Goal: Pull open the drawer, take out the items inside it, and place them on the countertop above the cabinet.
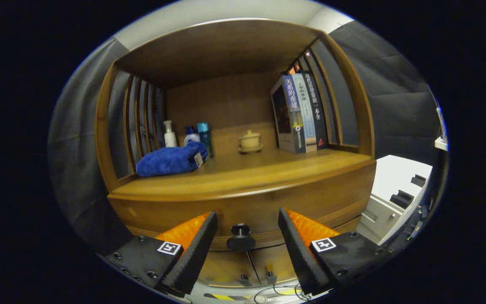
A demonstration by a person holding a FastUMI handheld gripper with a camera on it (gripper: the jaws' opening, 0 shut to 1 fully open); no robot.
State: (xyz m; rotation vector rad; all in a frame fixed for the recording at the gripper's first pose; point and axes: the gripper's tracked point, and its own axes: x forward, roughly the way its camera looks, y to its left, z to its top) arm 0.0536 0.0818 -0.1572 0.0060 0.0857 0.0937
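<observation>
The cabinet point(243, 211) fills the scene, its drawer point(260, 211) shut below the counter point(247, 173). On the counter a towel point(169, 159) lies at 9 o'clock, books point(300, 114) at 2, a cup point(250, 141) near centre. The knob point(240, 237) sits between the fingers of the tool point(247, 245), which stand apart, touching nothing. Closing off-centre could let the small round knob slip out; a skewed pull may jam the drawer. The items inside are hidden.
</observation>
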